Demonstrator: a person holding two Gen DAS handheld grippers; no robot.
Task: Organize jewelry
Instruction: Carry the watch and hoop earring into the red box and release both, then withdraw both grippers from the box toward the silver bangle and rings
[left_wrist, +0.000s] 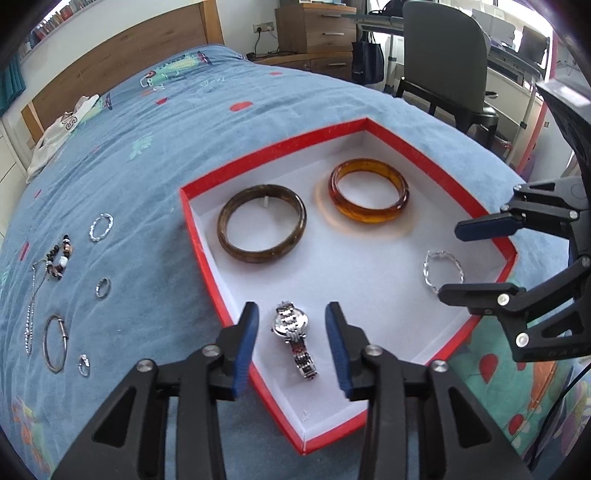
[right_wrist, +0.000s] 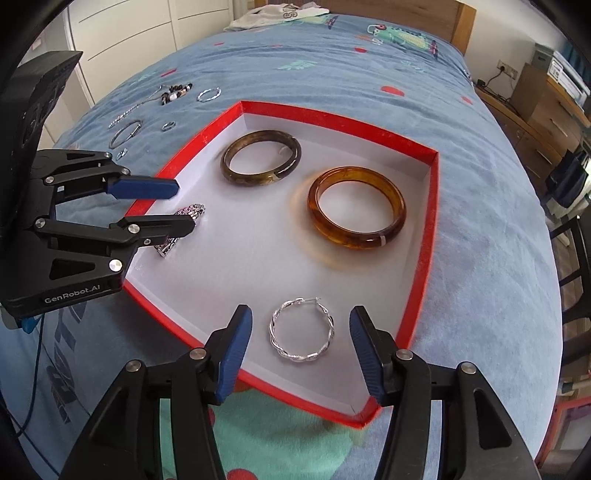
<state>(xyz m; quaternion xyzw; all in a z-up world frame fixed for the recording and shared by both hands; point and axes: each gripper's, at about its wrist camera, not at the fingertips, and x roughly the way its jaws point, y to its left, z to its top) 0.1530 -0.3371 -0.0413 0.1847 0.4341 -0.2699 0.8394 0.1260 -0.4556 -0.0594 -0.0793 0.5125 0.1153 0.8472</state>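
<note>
A red box (left_wrist: 258, 155) with a white floor lies on the blue bed cover; it also shows in the right wrist view (right_wrist: 432, 236). In it lie a dark brown bangle (left_wrist: 229, 242), an amber bangle (left_wrist: 400, 199), a silver watch (left_wrist: 293, 336) and a twisted silver hoop (left_wrist: 430, 275). My left gripper (left_wrist: 291, 345) is open and straddles the watch without touching it. My right gripper (right_wrist: 301, 350) is open around the twisted silver hoop (right_wrist: 275, 341), apart from it. The watch (right_wrist: 190, 214) is partly hidden behind the left gripper (right_wrist: 184, 206).
Left of the box on the cover lie a second twisted hoop (left_wrist: 101, 228), a beaded bracelet (left_wrist: 59, 262), a chain (left_wrist: 31, 306), a thin bangle (left_wrist: 55, 343) and two small rings (left_wrist: 102, 287). A chair (left_wrist: 443, 62) and drawers stand beyond the bed.
</note>
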